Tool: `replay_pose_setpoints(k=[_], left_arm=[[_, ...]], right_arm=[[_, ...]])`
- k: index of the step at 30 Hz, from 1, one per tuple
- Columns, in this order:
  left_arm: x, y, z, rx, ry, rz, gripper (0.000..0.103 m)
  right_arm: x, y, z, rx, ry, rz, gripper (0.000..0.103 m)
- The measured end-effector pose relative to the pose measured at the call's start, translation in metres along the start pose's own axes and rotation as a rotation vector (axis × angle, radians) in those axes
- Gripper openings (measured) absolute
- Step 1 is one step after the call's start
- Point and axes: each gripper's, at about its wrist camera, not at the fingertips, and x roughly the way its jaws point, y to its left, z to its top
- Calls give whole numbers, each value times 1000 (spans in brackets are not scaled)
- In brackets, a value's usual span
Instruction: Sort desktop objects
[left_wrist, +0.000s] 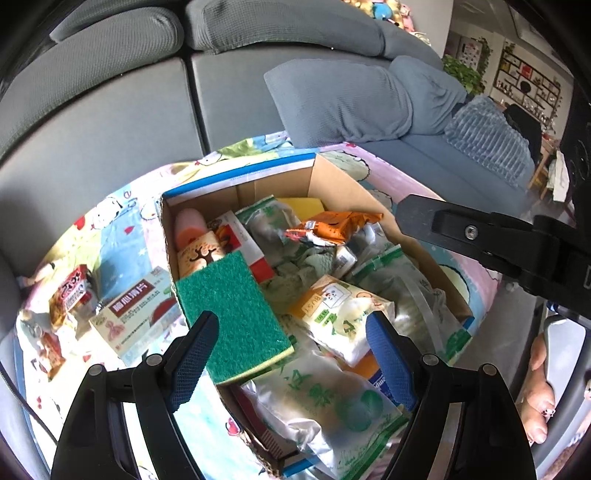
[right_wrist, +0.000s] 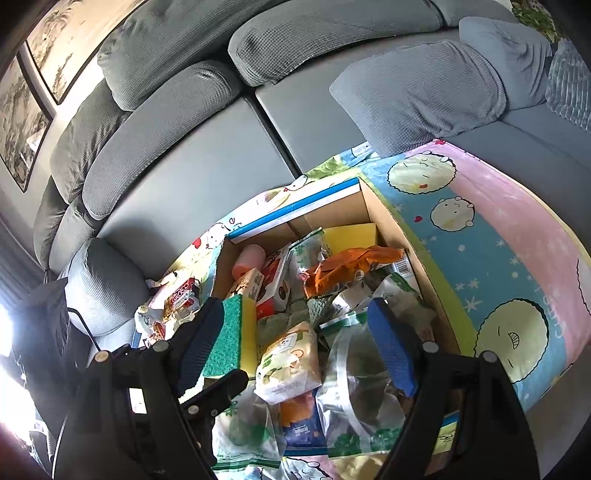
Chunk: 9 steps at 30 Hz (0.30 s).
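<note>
Both grippers, L (left_wrist: 291, 339) & R (right_wrist: 295, 332), fingers apart, holding nothing. Sponge (left_wrist: 232, 317) overhangs box (left_wrist: 332, 177) rim; L should nudge it fully inside.

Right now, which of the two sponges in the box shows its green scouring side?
The sponge at the box's near-left edge, beside the left gripper, shows green. The other sponge, at the far wall, shows only yellow.

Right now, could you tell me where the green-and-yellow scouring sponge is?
The green-and-yellow scouring sponge lies on the left edge of the open cardboard box, overhanging the rim, beside the white medicine carton and just ahead of the open left gripper.
</note>
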Motion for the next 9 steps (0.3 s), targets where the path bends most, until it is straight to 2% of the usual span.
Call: replay_pose_setpoints(k=[9], left_arm=[[-6, -2, -6, 1, 9, -41, 82]], right_arm=[[-1, 5, -3, -8, 11, -5, 80]])
